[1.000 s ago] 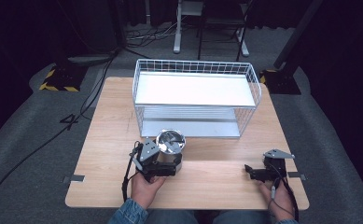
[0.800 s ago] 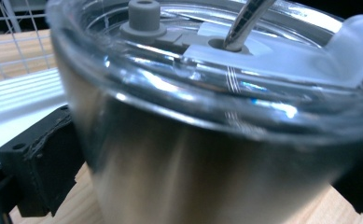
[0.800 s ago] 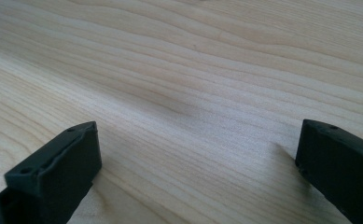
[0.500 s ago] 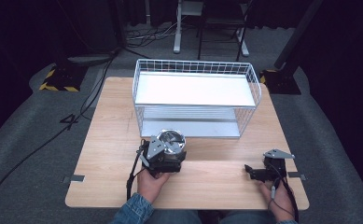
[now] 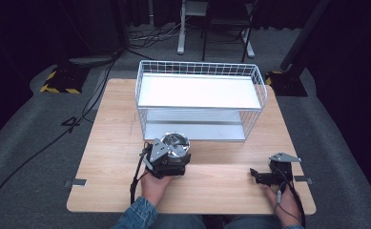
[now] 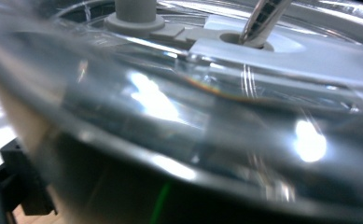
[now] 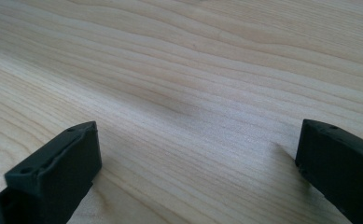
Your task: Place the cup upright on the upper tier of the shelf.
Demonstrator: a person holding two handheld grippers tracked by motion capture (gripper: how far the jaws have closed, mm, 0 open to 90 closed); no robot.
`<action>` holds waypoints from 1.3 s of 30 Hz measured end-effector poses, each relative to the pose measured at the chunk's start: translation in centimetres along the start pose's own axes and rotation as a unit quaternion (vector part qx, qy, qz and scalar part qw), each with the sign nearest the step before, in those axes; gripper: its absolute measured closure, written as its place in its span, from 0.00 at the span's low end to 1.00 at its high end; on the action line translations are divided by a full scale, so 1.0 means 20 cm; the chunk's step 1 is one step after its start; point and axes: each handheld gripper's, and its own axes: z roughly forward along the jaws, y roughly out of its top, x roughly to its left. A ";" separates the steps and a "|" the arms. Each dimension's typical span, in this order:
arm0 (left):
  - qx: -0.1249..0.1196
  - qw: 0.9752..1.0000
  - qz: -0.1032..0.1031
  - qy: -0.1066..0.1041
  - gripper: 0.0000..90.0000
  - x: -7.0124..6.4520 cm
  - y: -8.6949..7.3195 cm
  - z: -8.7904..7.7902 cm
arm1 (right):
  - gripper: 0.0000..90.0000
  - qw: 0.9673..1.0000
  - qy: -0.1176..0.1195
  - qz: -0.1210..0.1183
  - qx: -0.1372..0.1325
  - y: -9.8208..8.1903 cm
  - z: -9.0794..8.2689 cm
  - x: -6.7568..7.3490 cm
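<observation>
Currently the left hand-held gripper [image 5: 166, 160] is sitting at the near-left of the table [image 5: 221, 191], just in front of the white wire basket [image 5: 200, 102], and a shiny round container [image 5: 174, 144] is sitting at its far end. From above, the container reads as a clear or metallic cup-like thing with a glinting top. In the left gripper view its curved transparent wall [image 6: 179, 140] is pressing right up to the lens, with a grey plastic fitting and a thin metal rod [image 6: 263, 21] showing at its upper rim. What it is exactly, I cannot tell. The jaws are hidden behind the container, so whether they are clamping it I cannot tell either, though the closeness suggests a grasp is being made or held.

The right hand-held gripper [image 5: 264, 175] is resting low at the near-right of the table, well apart from the container. Its jaws are standing wide, with bare wood grain [image 7: 193, 93] between them, holding nothing. My reading is that it is parked out of the way while the left hand works.

The basket is standing at the far middle of the table, with a white upper shelf and a lower level open toward the near side. The container being just beside its near wall suggests a transfer to or from it; which, I cannot say.
</observation>
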 end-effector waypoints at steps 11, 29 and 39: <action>0.003 1.000 0.010 0.008 0.02 0.00 0.03 -0.03 | 0.00 1.000 -0.002 0.002 0.000 0.00 0.00 0.00; 0.014 1.000 0.022 -0.010 0.03 -0.05 0.24 -0.12 | 0.00 1.000 -0.003 0.005 0.001 0.00 0.00 0.00; 0.010 1.000 0.015 -0.020 0.03 -0.03 0.37 -0.15 | 0.00 1.000 -0.005 0.005 0.000 0.00 0.00 0.00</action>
